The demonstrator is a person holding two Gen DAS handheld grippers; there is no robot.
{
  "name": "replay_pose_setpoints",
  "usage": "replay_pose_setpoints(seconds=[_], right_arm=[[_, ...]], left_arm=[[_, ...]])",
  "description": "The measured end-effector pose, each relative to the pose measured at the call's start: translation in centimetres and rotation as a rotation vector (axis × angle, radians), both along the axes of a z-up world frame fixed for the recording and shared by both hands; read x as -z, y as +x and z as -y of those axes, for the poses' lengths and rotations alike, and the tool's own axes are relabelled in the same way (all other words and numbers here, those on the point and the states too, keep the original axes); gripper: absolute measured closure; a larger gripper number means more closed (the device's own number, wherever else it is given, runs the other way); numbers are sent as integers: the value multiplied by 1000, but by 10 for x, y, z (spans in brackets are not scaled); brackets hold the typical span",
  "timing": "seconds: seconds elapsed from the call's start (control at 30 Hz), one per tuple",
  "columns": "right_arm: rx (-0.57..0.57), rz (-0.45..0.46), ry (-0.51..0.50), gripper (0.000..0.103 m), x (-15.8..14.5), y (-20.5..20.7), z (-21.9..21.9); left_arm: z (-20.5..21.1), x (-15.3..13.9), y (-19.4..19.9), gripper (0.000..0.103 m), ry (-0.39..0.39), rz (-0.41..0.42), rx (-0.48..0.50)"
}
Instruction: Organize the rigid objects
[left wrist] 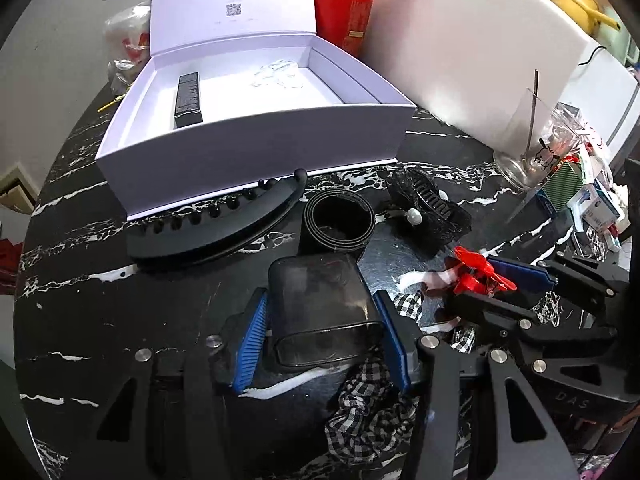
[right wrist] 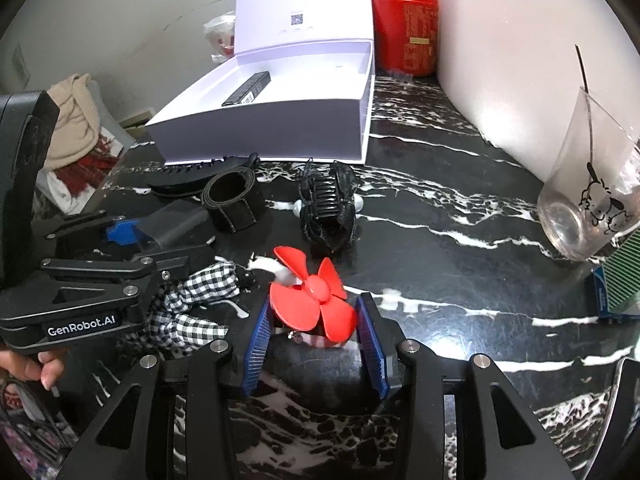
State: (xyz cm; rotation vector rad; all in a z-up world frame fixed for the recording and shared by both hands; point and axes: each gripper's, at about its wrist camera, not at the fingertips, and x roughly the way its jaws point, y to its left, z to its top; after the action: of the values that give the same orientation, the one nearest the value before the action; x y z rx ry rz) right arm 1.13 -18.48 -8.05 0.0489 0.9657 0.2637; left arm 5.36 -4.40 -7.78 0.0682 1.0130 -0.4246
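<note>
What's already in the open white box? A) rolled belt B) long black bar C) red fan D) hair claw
B. A long black bar lies on the floor of the white box; the red fan sits between the right tongs, and the rolled belt and hair claw are on the table in front of the box.

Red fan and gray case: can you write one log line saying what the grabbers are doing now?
left gripper: around gray case | right gripper: around red fan | white box: open, black bar inside
</note>
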Motion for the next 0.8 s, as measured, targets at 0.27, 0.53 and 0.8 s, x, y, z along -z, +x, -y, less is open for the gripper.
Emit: replay_pose_setpoints(seconds=[0.27,0.53,0.8], right_arm=[[10,10,8,62,-2,-3,3],[0,38,12,62,-11,-8,1],[-24,65,-5,62,-21,-15,-8]], left_arm=[[-10,-5,-3,53,-10,-2,-14],[-21,-18,-8,53,3,38,-44],[-27,-29,-12,53,11,63,-62]])
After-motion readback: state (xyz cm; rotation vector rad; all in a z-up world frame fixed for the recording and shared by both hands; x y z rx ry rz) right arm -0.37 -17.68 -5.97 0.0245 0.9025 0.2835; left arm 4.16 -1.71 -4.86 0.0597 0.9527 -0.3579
